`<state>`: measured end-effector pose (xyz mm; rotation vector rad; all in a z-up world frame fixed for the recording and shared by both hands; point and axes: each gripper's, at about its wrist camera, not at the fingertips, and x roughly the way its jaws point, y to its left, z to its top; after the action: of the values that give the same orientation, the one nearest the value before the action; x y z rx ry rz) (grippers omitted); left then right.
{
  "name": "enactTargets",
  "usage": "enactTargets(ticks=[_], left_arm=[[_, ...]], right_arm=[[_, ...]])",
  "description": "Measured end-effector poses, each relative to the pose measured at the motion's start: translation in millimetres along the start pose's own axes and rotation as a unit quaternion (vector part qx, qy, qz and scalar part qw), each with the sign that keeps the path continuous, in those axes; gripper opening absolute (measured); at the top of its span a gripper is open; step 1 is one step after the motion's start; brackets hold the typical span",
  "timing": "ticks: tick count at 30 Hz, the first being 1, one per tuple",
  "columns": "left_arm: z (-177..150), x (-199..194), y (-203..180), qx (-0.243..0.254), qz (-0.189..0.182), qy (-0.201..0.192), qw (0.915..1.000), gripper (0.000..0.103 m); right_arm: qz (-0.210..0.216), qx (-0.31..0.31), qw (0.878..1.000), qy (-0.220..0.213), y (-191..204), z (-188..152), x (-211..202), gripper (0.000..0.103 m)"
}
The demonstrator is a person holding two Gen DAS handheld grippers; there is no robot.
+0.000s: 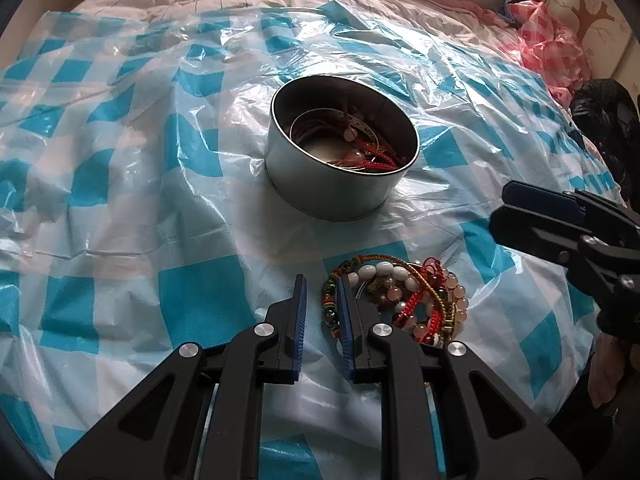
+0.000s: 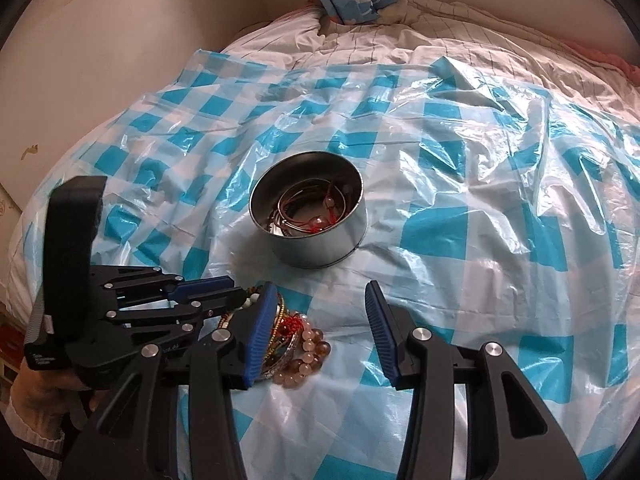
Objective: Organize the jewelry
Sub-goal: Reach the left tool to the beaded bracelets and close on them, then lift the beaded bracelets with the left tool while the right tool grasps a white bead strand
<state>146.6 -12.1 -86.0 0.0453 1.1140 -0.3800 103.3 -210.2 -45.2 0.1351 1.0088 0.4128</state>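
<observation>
Left hand-held gripper [image 1: 322, 312] released, narrow gap, at bracelet pile [image 1: 404, 300] edge on the bed's plastic sheet [image 1: 120, 200]. Right hand-held gripper [image 2: 320, 320] released, empty. Advice: pinch one strand only, lift clear, drop into tin [image 1: 312, 188].

a bed [image 2: 460, 44] with a pale, thinly lined cover carried everything. spread over the cover lay a crinkled blue-and-white checked plastic sheet [image 1: 120, 184]. on the sheet stood a round metal tin [image 1: 320, 184] with bracelets inside, and nearer the cameras lay a heap of beaded bracelets [image 1: 404, 300], apart from the tin.
</observation>
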Motion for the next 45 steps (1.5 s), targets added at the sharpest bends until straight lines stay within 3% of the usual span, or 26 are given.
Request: enactTargets(ticks=[19,23,34,45], left_arm=[[-3,3,-10,0.025,0.006,0.008,0.9996,0.015],[-5,-2,-14,0.039,0.004,0.004,0.9992,0.007],[2,-47,0,0.019,-0.065,-0.044,0.9967,0.007],[9,-68,14,-0.008,-0.083,-0.081,0.9933,0.007]], right_arm=[[0.000,0.001,1.000,0.000,-1,1,-1,0.045],[0.000,-0.001,1.000,0.001,0,0,-1,0.045],[-0.009,-0.006,1.000,0.024,-2,-5,4,0.045],[0.001,-0.031,0.998,0.049,16,-12,24,0.045]])
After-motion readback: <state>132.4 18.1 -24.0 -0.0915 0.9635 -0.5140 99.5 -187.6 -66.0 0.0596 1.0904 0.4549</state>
